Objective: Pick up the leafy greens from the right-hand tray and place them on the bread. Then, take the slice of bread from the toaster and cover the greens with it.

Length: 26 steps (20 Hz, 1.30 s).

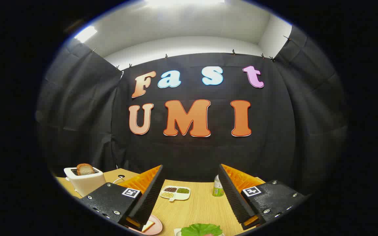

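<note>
**Above the table, tool open, greens not yet taken**

Above the near edge of the table [195, 209] the tool [192, 209] hangs with its two fingers spread wide and nothing between them. The leafy greens [201, 229] lie on the right-hand tray [177, 232] at the near edge, low between the fingertips and a little toward the right one. Left of them, a pink plate [156, 228] carries a slice of bread [148, 225], partly hidden behind the left finger. Far to the left stands a white toaster [84, 183] with a second slice [84, 169] sticking up out of its slot.

Judging from this, the first step is at hand: the greens are untouched. The next move calls for tipping the tool down and dropping it over the leaf, then closing gently, since a thin leaf sits flat and can slip out.

Beyond the fingers sit a divided dish of beans [175, 192] and a small green can [218, 188], both well clear of the work.
</note>
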{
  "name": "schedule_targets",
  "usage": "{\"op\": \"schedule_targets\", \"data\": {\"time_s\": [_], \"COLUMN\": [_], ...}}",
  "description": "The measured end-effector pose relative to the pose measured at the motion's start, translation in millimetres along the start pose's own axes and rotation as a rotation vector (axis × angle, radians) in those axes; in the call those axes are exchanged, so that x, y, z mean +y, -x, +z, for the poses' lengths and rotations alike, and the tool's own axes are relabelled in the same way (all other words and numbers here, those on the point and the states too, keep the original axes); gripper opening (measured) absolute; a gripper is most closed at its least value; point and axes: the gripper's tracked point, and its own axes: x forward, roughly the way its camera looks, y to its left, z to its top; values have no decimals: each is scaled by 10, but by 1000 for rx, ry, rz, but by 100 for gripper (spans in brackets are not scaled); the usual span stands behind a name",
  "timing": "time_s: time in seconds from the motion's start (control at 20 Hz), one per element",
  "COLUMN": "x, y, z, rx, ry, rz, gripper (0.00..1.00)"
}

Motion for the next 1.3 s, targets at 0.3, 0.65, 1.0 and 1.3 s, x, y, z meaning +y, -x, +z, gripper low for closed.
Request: {"op": "schedule_targets", "data": {"time_s": [0.3, 0.65, 1.0, 1.3], "x": [-5, -1, -1, 79], "y": [3, 16, -17, -6], "z": [-9, -16, -260, -683], "rx": [0, 11, 89, 245], "ry": [-8, -23, -12, 14], "rz": [4, 14, 17, 61], "gripper": [97, 97, 97, 97]}}
